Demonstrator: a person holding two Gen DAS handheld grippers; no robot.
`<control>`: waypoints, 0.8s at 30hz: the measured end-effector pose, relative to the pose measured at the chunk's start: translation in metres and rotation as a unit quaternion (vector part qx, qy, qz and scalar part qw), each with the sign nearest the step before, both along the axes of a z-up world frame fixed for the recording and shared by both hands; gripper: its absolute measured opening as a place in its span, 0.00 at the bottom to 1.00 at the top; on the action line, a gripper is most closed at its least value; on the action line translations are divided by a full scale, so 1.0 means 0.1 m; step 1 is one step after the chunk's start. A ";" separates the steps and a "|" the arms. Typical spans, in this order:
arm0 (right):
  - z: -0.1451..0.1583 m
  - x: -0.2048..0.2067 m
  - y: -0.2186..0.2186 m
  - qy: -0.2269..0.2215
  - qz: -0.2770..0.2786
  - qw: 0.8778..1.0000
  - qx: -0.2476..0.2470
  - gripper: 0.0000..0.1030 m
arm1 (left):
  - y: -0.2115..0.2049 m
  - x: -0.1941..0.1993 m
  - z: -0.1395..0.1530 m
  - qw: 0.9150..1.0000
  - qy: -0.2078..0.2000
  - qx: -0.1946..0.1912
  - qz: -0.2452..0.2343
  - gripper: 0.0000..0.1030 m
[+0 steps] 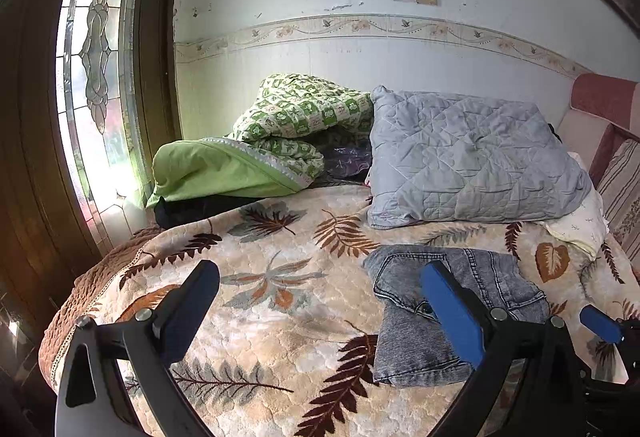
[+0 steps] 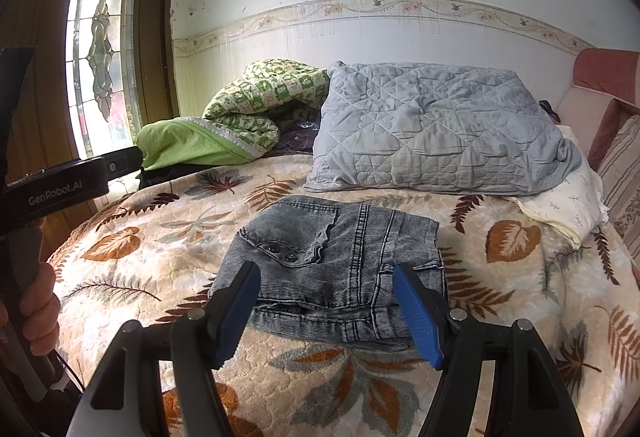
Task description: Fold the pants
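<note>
Lettering "GenRobot.AI" marks the left hand-held gripper point(image 2: 68, 181) beside folded pants point(image 2: 336, 269).

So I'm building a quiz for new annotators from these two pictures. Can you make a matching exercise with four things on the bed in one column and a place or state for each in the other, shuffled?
Things:
1. grey jeans
2. grey quilted pillow
3. green patterned quilt
4. right gripper

Places or states:
A. bunched up near the window
B. folded into a compact stack on the leaf-print blanket
C. fingers open, holding nothing
D. against the wall, behind the jeans

Pairs: 1-B, 2-D, 3-A, 4-C
</note>
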State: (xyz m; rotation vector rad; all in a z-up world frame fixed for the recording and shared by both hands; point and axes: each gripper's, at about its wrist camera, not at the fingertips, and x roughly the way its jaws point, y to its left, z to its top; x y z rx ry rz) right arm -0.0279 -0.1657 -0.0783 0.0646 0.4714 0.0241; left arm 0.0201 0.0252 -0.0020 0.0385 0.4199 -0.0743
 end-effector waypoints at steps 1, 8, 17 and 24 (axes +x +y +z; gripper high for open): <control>0.00 0.00 0.00 0.000 0.000 1.000 0.000 0.70 | 0.00 0.00 0.00 1.000 -0.001 0.000 -0.001 0.98; -0.01 0.00 0.03 0.001 0.002 1.000 -0.005 0.70 | 0.00 0.00 0.00 1.000 -0.001 0.003 -0.003 0.98; -0.01 0.00 0.03 0.001 0.001 1.000 -0.006 0.70 | -0.01 0.01 -0.01 1.000 0.002 0.007 -0.007 0.98; -0.01 0.00 0.02 0.002 0.001 1.000 -0.004 0.70 | 0.00 0.02 -0.02 1.000 0.005 0.004 -0.006 0.98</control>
